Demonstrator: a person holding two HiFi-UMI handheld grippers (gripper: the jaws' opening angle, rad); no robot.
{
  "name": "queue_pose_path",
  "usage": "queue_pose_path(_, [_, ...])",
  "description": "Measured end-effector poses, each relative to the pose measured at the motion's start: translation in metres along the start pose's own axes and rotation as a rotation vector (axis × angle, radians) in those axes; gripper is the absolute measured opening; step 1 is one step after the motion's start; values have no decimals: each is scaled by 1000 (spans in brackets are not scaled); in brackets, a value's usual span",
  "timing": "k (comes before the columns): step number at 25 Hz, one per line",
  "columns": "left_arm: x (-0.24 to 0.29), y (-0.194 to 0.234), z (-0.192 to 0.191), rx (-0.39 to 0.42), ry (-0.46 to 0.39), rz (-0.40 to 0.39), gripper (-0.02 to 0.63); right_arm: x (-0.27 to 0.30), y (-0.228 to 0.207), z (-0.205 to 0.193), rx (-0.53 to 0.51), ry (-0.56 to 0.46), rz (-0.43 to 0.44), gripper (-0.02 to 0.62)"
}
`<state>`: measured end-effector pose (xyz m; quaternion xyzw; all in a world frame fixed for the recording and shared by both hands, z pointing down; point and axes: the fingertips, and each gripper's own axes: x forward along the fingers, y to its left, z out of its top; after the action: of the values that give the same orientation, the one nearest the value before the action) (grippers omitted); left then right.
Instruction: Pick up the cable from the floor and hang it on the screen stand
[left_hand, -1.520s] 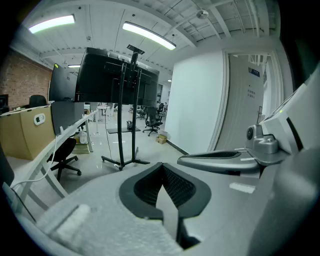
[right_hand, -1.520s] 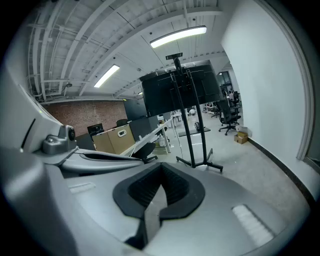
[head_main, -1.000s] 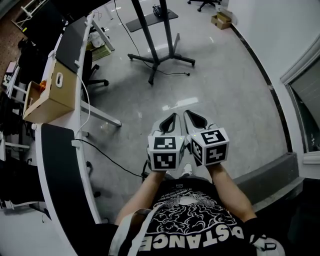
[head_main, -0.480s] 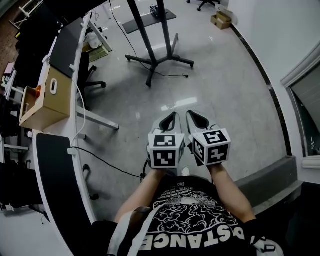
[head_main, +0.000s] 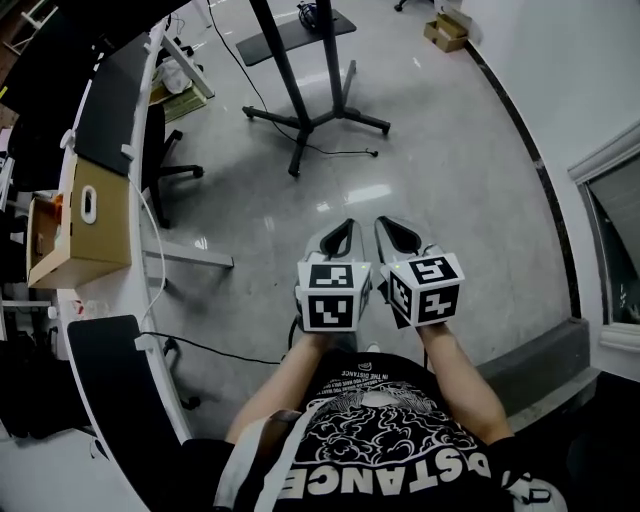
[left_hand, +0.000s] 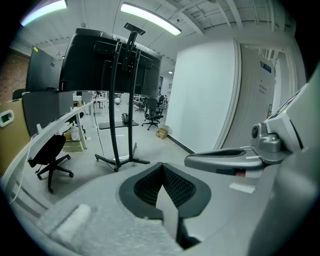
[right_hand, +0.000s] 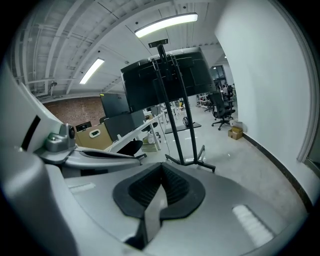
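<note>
The black screen stand (head_main: 312, 110) rises from its spread legs at the top centre of the head view. A thin black cable (head_main: 345, 152) lies on the grey floor by the legs, its end pointing right. My left gripper (head_main: 340, 238) and right gripper (head_main: 397, 235) are held side by side in front of my chest, well short of the stand, both shut with nothing in them. In the left gripper view, the stand (left_hand: 116, 130) with its dark screen (left_hand: 102, 65) is ahead beyond my left gripper (left_hand: 162, 167). The right gripper view shows the stand (right_hand: 179, 120) beyond my right gripper (right_hand: 161, 167).
A curved white desk (head_main: 150, 260) runs down the left, with a cardboard box (head_main: 75, 225) and dark panels on it. A black office chair (head_main: 165, 165) stands beside it. Another cable (head_main: 215, 350) trails from the desk near my feet. A white wall (head_main: 570, 90) bounds the right.
The view has moved forward: the stand and the desk have slid down and closer. Both grippers stay together, shut, in the same place before me.
</note>
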<state>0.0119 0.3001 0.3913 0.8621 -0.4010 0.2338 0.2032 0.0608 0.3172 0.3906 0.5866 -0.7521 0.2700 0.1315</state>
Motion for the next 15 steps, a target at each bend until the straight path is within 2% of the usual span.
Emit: queue_pose_path(15, [102,117,61,-49,53,-34,-6,147,-14,64,-21,100,-29,-2])
